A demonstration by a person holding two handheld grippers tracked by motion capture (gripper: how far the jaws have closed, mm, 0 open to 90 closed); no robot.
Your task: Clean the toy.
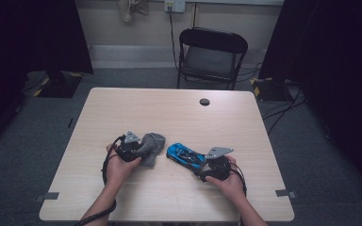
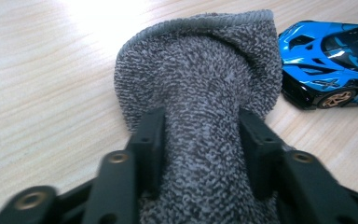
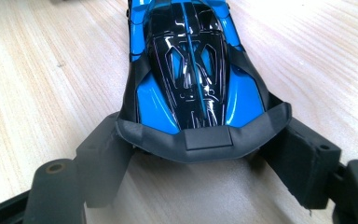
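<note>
Near the table's (image 1: 122, 101) front edge, the left gripper (image 1: 139, 149) pinches a grey sock (image 2: 200, 93), hiding its lower end; the right gripper (image 1: 202, 167) clamps a blue toy car's (image 3: 191, 70) rear.

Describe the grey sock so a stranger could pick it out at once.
Start at the pale wooden table and look at its near half, left of centre. There the grey sock lies bunched, pinched in the left tongs. Its neighbour, a glossy blue toy car, is hard and shiny; the sock is soft, fuzzy knit.
</note>
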